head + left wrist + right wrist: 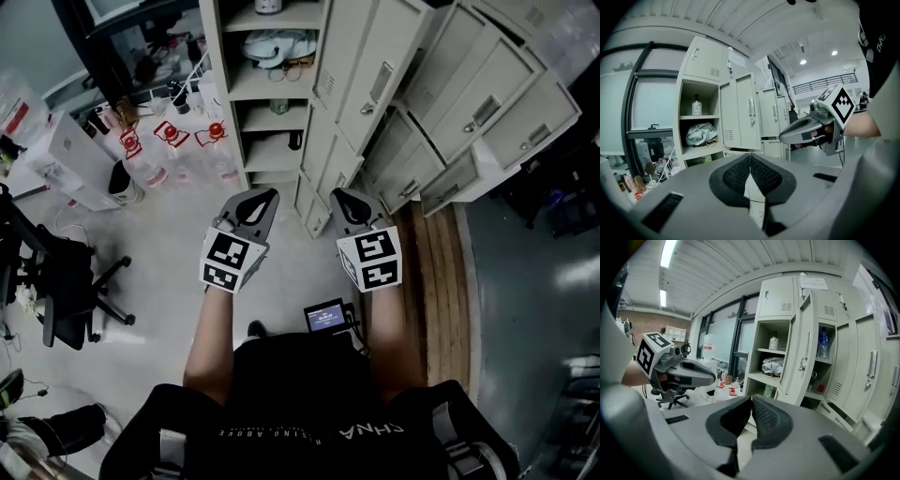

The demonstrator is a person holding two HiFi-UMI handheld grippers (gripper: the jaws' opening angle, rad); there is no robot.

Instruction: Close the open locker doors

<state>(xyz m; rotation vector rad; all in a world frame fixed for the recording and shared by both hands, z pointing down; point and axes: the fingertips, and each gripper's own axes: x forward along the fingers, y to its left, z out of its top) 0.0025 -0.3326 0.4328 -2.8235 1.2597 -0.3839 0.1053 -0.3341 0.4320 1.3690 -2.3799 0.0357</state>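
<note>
A bank of pale grey lockers [469, 103] stands ahead of me. One column is open, showing its shelves [267, 84], and its open doors [361, 70] are swung out to the right of it. In the right gripper view the nearest open door [802, 345] hangs ajar, with a second one [846, 357] behind it. My left gripper [265, 194] and right gripper [339, 195] are held side by side in front of the lockers, short of the doors. Both are shut with nothing between them: the left gripper [750, 156] and the right gripper [752, 399] each have their pads touching at the tips.
The shelves hold a bundle of cloth [277, 45] and a bottle [774, 341]. Red-capped water bottles [173, 141] and a white box [75, 159] sit on the floor at left, near a black office chair [56, 281]. A small screen device [325, 316] lies by my feet.
</note>
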